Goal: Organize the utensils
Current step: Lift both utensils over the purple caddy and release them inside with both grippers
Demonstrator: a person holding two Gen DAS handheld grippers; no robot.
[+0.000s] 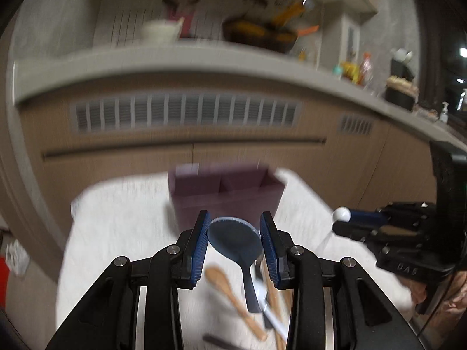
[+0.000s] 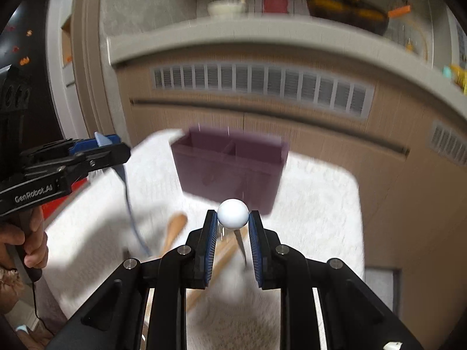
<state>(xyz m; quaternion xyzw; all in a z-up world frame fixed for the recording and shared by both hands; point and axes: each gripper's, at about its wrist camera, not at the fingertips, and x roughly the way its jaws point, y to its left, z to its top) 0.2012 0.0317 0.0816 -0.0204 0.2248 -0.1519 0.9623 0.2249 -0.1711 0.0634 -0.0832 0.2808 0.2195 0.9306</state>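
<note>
On the white towel [image 2: 321, 204]: a purple caddy [image 2: 230, 169] with two compartments stands at the far side, below a counter [image 1: 175, 64]; loose utensils lie on the near side
Left gripper [image 1: 235, 230]: jaws clamped on the bowl of a dark blue spoon [image 1: 233, 240], pads pressing its two edges; the handle hangs down toward the towel
Right gripper [image 2: 233, 224]: jaws clamped on the white ball [image 2: 233, 213] that heads a slim utensil, whose thin shaft trails down below it; what kind of utensil I cannot tell
Both loads: held clear of the towel, on the near side of the caddy, neither inside it yet
Left on the towel: a wooden spoon [image 1: 230, 294], wooden chopsticks [image 1: 273, 297] and a white-handled piece, in a loose pile
Blue spoon, handling: likely light stiff plastic; gripped across a curved bowl it could pivot, and its smooth edges may slip, so the handle would be the steadier hold
Ball-head piece, handling: light, hard and round, so it could roll out of flat pads; a grip on the shaft just under the ball would probably hold truer
Next, by my reckoning: drop each handle-first into a compartment
Risk: the dangling handles catching the caddy rim
</note>
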